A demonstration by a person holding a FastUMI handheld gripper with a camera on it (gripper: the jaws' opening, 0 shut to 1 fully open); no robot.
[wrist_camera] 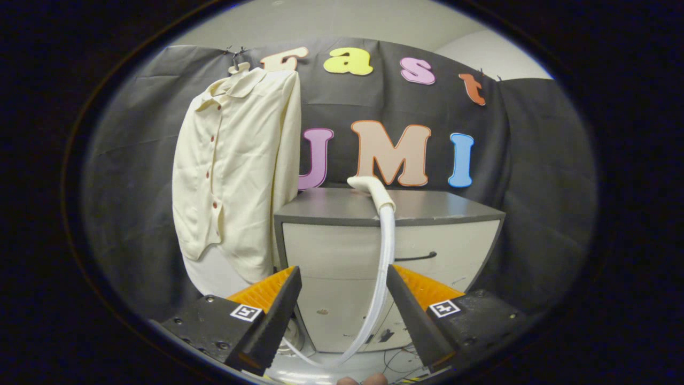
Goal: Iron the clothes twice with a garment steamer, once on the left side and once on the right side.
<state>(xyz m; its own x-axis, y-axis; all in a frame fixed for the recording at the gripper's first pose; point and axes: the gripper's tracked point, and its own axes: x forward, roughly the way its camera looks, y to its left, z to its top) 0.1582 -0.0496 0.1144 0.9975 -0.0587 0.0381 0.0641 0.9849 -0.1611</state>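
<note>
Steamer head is lying at the cabinet top's front edge, hose hanging between our gripper's wide fingers; shirt is hanging beside, hanger mostly hidden.

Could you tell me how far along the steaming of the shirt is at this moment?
Nothing looks done yet. The cream shirt hangs on the booth wall, untouched. The steamer head rests on the grey cabinet, its hose trailing down. The hand-held gripper is open and apart from it. Grasping the steamer and both passes remain.
</note>
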